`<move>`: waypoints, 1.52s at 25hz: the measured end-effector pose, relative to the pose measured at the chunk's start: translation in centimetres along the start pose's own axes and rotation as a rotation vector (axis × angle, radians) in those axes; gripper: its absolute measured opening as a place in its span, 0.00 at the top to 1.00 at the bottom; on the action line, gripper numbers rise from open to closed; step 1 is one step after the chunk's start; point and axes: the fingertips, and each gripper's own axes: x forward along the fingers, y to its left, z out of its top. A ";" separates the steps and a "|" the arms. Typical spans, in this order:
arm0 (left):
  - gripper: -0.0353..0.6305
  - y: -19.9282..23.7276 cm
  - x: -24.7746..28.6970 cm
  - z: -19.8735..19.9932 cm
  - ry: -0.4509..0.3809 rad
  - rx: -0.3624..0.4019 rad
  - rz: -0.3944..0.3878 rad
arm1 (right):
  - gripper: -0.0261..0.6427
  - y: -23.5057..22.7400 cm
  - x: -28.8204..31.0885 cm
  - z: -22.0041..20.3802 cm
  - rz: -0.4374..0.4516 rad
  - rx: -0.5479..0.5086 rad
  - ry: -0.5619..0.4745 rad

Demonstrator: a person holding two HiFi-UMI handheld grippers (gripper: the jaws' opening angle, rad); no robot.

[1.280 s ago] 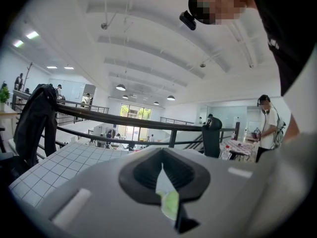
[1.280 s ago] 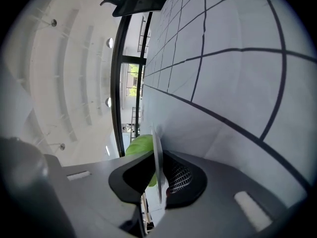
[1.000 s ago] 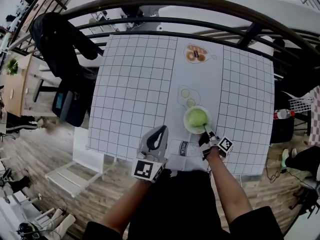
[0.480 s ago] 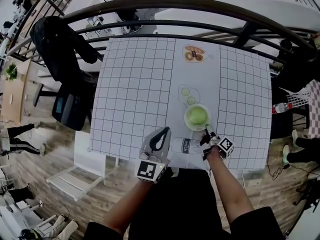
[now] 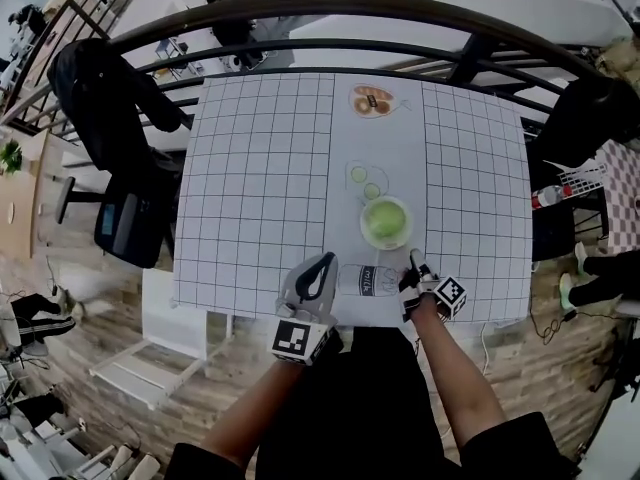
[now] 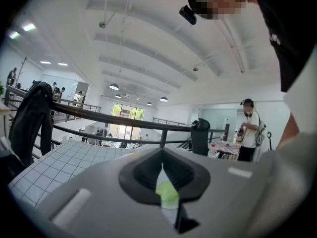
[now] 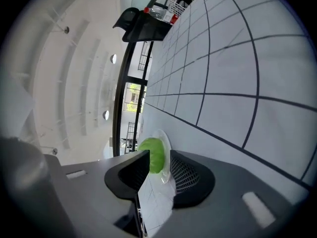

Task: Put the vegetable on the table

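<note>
Tongs: right tongs (image 7: 159, 156) apart, jaws just narrowed slightly, nothing gripped; left tongs (image 6: 162, 172) closed, empty. Vegetable (image 5: 384, 220): in bowl (image 5: 364, 234) on table (image 5: 260, 168), just ahead of right tongs. Step: placement apparently done. Next: back clear without nudging bowl.

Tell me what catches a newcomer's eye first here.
A bright green round vegetable sits in a clear dish near the front edge of the white table, which has a black grid. It is the brightest thing there. A curved black railing arcs behind the table, and a dark jacket hangs at the left.
</note>
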 end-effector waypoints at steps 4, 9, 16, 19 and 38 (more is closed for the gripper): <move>0.93 -0.7 -0.7 0.1 -0.009 0.001 -0.032 | 0.81 2.3 -1.0 -0.5 0.066 -0.039 -0.030; 0.93 -1.0 -2.3 -0.7 -0.019 -0.055 -0.049 | 0.85 5.5 -3.2 -3.0 0.068 -0.079 -0.048; 0.93 -2.1 -4.1 -1.6 -0.002 -0.080 -0.089 | 0.96 11.0 -6.5 -7.3 0.083 -0.245 -0.052; 0.93 -2.4 -5.4 -1.6 0.007 -0.081 -0.110 | 0.96 14.1 -8.3 -9.6 0.090 -0.393 -0.051; 0.93 -5.4 -11.7 1.5 -0.023 -0.102 -0.092 | 0.97 24.9 -16.1 -18.8 0.102 -1.268 -0.118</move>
